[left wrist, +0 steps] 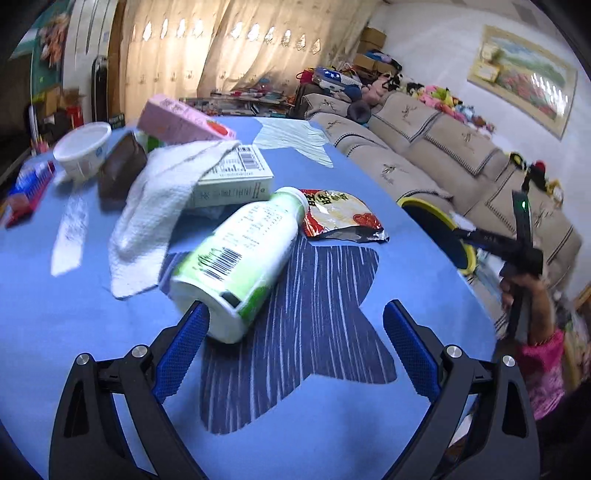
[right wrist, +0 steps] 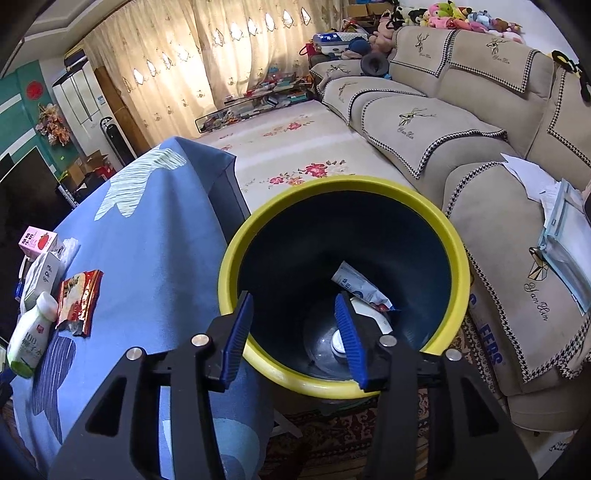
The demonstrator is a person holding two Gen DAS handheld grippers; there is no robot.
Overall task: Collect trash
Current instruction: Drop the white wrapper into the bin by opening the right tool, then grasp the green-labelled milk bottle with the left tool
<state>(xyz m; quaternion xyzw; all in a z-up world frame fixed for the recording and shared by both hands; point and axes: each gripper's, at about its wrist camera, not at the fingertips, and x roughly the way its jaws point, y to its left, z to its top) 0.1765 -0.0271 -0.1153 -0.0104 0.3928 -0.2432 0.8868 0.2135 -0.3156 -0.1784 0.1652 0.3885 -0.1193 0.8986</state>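
Over bin [right wrist: 454, 254] | right gripper [right wrist: 295, 328] agape | left gripper [left wrist: 295, 325] wide, touching bottle [left wrist: 240, 258]

Bottle [left wrist: 236, 258] lying on table [left wrist: 369, 424], wrapper [left wrist: 340, 218] just right, cartons behind — bin [right wrist: 343, 291] beside table.

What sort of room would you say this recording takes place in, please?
Most likely a home living room: a long beige sofa with soft toys along its back, full-length curtains, and a framed picture on the wall.
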